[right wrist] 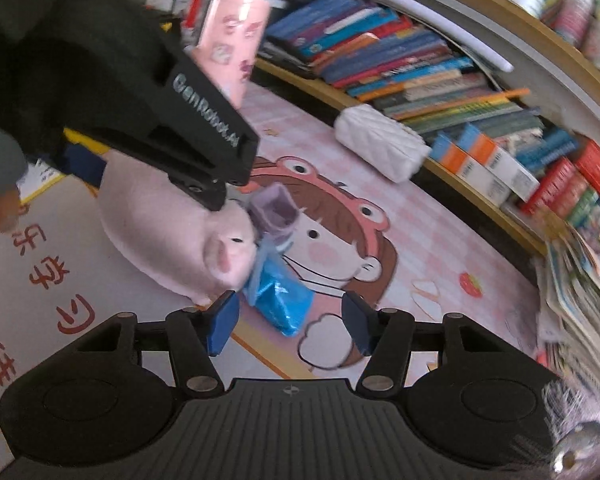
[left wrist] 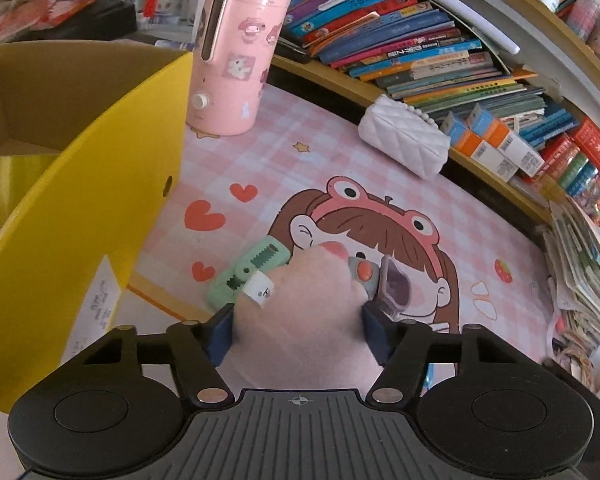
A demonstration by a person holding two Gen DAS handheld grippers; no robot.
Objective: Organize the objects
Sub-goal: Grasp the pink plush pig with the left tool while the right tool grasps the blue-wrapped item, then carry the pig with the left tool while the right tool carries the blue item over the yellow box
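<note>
A pink plush pig [left wrist: 300, 312] fills the gap of my left gripper [left wrist: 298, 332], and both blue pads press into its sides. Just past it on the mat lie a mint-green clip-like tool [left wrist: 248, 276], a grey gadget with an orange button [left wrist: 362, 274] and a small purple translucent container [left wrist: 396, 288]. In the right wrist view the pig [right wrist: 188, 236] hangs under the other tool's black housing, snout toward the purple container [right wrist: 276, 208]. A crumpled blue plastic bag [right wrist: 280, 300] lies between the pads of my right gripper [right wrist: 290, 326], which stands open; the right pad is clear of the bag.
A tall yellow cardboard box [left wrist: 80, 168] stands at the left. A pink humidifier [left wrist: 236, 60] and a white quilted purse [left wrist: 404, 140] sit at the back of the pink checked mat [left wrist: 300, 176]. Shelves of books [left wrist: 420, 52] curve behind, papers [left wrist: 584, 264] pile up right.
</note>
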